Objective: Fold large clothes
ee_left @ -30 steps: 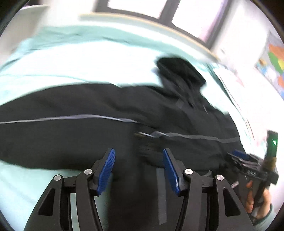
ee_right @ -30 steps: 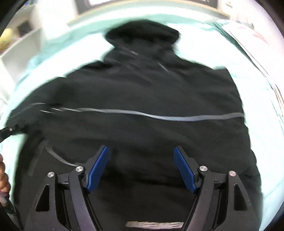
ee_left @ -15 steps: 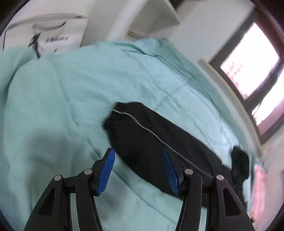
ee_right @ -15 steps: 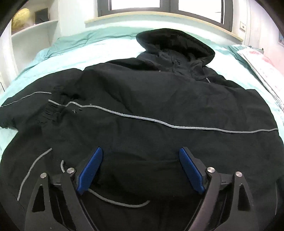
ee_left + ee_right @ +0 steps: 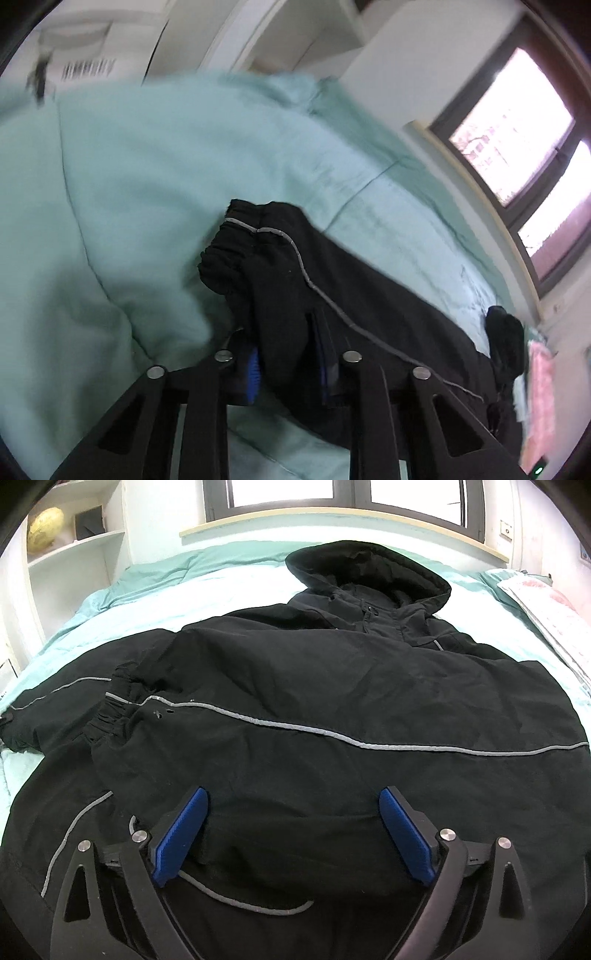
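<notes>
Black hooded jacket [image 5: 332, 701] lies spread across the bed [image 5: 221, 579], hood up toward the window [image 5: 343, 494] end, grey piping running across the body. Teal quilt shows bare along the head end and down the left side, so there's free bed around the jacket's left sleeve [image 5: 295, 280]; on the right, a pink-and-white patterned cloth [image 5: 550, 613] sits near the bed edge, just beside the jacket's shoulder. White shelf unit [image 5: 74, 550] stands past the bed's left corner w/ a yellowish globe [image 5: 46, 530] and a dark box on the upper shelf. The other sleeve is folded over the jacket front, its cuff [image 5: 114, 709] gathered near the left. Left gripper [image 5: 288, 365] has just been closing and is now clamped on the left sleeve, a bit back from the cuff end, fabric bunched between the blue pads. Right gripper [image 5: 291, 834] has just been opening; it stands wide apart over the jacket's lower body, pads not pressing the cloth.
</notes>
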Action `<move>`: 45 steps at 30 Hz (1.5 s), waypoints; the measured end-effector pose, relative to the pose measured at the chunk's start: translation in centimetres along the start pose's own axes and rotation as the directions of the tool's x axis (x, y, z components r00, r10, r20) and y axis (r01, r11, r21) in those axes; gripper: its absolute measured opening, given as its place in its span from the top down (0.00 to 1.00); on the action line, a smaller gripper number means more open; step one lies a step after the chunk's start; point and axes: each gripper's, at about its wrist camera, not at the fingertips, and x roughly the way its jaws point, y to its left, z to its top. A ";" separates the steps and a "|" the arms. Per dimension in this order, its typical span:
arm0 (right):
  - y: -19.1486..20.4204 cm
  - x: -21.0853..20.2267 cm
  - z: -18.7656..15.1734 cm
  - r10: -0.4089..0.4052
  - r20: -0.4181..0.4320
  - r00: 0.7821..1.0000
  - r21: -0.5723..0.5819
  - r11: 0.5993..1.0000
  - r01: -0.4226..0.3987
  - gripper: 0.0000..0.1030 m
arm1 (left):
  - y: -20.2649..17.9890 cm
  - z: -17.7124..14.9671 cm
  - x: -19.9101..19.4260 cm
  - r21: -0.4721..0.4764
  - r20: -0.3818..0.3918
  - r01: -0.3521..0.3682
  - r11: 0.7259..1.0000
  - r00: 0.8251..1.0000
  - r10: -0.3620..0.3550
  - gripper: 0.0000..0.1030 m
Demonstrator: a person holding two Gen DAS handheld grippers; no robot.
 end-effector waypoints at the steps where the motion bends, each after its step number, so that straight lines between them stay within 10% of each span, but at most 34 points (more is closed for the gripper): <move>1: 0.0 0.0 0.0 0.000 0.001 1.000 0.000 1.000 0.000 0.07 | -1.2 0.1 -0.9 0.030 0.027 0.016 0.999 0.999 -0.017 0.80; 11: 0.0 -0.1 -0.1 0.015 0.009 1.000 0.010 1.000 -0.015 0.06 | -19.9 -3.4 -5.8 0.416 0.065 0.156 0.896 0.978 -0.201 0.82; 22: -0.5 -0.3 -0.2 0.078 0.032 0.996 0.037 0.996 -0.079 0.03 | -34.7 -16.3 0.3 0.633 -0.230 0.302 0.713 0.953 -0.200 0.83; 30: -0.8 -0.4 -0.2 0.098 0.040 0.994 0.047 0.994 -0.100 0.02 | -34.6 -21.3 5.9 0.636 -0.346 0.320 0.702 0.932 -0.112 0.78; 33: -0.6 -0.3 -0.1 0.092 0.036 0.995 0.043 0.995 -0.093 0.02 | -34.1 -21.5 6.4 0.567 -0.451 0.428 0.704 0.876 -0.170 0.43; 37: -0.4 -0.4 0.0 0.079 0.011 0.997 0.040 0.996 -0.079 0.02 | -33.6 -20.9 4.1 0.519 -0.503 0.527 0.673 0.825 -0.257 0.32; 45: 1.3 -4.0 4.0 0.282 -0.003 0.959 0.090 0.956 -0.280 0.02 | -30.8 -17.6 -0.5 0.503 -0.446 0.550 0.667 0.826 -0.345 0.32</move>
